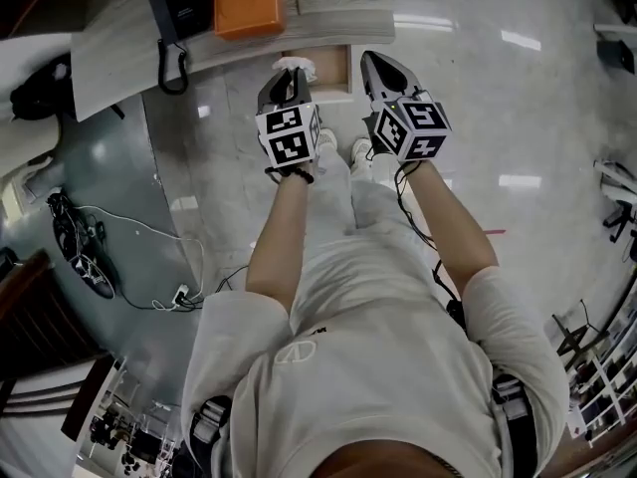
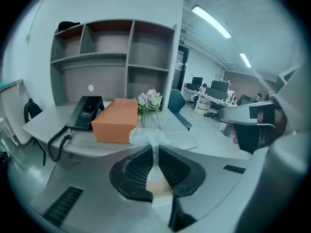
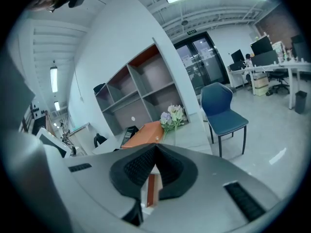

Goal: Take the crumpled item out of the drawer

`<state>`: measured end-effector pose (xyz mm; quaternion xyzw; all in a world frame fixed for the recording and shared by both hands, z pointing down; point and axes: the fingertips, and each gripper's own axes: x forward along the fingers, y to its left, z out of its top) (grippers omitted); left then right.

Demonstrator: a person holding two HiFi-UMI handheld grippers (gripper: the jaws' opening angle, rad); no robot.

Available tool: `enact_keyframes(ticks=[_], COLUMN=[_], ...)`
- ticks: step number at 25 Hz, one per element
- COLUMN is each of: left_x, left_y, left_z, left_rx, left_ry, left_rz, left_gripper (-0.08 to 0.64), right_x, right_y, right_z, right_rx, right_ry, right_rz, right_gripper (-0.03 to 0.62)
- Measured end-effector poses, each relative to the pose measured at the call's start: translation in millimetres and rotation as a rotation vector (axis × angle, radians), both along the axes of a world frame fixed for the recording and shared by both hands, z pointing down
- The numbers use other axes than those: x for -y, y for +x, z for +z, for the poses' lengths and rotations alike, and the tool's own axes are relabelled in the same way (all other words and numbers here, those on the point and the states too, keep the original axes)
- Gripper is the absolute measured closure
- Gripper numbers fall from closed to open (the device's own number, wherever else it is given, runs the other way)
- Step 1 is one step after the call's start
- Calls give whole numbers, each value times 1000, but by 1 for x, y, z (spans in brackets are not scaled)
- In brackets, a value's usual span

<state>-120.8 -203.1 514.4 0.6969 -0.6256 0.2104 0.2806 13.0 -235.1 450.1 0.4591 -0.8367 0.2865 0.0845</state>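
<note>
While the drawer [image 1: 333, 70] stood open under the counter [image 1: 114, 53], left gripper [image 2: 155, 152]: jaws pinching the crumpled item [image 2: 147, 136], held at the drawer's left edge. Right gripper [image 3: 154, 149]: jaws pressed together, empty. Step judged: withdrawal. Next: carry clear, set down.

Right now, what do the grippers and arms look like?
Left gripper and right gripper: grey bodies, black ribbed jaws, each with a black-and-white marker cube. White short-sleeved T-shirt; black wristband on the left wrist; black cable along the right arm.
</note>
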Motion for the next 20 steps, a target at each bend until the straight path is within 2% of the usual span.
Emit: enact_keyframes(ticks=[9,15,20], left_x=[12,16,12], left_y=[-9,-15,-15], left_z=[-83,-148,-205], left_rx=[-4,-3,-2], left_ry=[114,245,364], left_rz=[19,36,46], left_gripper=[518,518,518], right_x=[5,-2,-10], right_y=[22,20,34], right_z=[-68,-116,-170], right_rx=[12,42,25], right_ry=[63,144,254], right_rz=[61,58,56], right_gripper=[591,591,591])
